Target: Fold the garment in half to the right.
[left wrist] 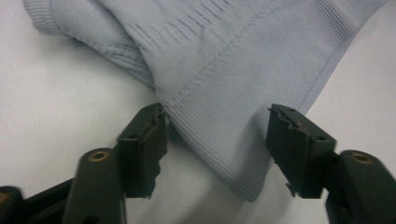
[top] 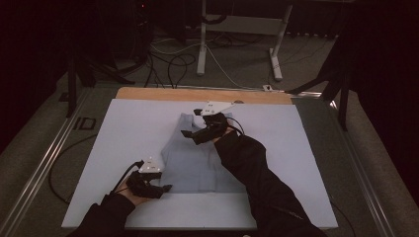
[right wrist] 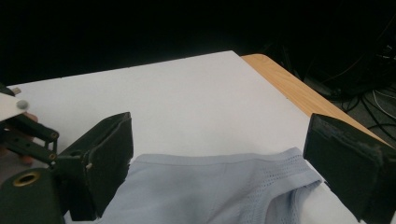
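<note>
A light blue sleeveless top (top: 197, 163) lies flat on the white board (top: 123, 138). My left gripper (top: 165, 187) is at the top's near left hem corner. In the left gripper view its jaws (left wrist: 217, 140) stand apart, down on the board, with that ribbed corner (left wrist: 233, 70) between them; the left pad touches the hem edge without pinching it. My right gripper (top: 190, 136) hovers at the far shoulder end of the top. Its jaws (right wrist: 219, 154) are wide open, with the neckline and a strap (right wrist: 196, 191) lying below and between them.
The white board rests on a wooden table (top: 197, 94) whose far edge shows. Metal rails (top: 44, 163) run along both sides. Beyond the table are cables (top: 173, 59) and white desk legs (top: 276, 54) on the floor.
</note>
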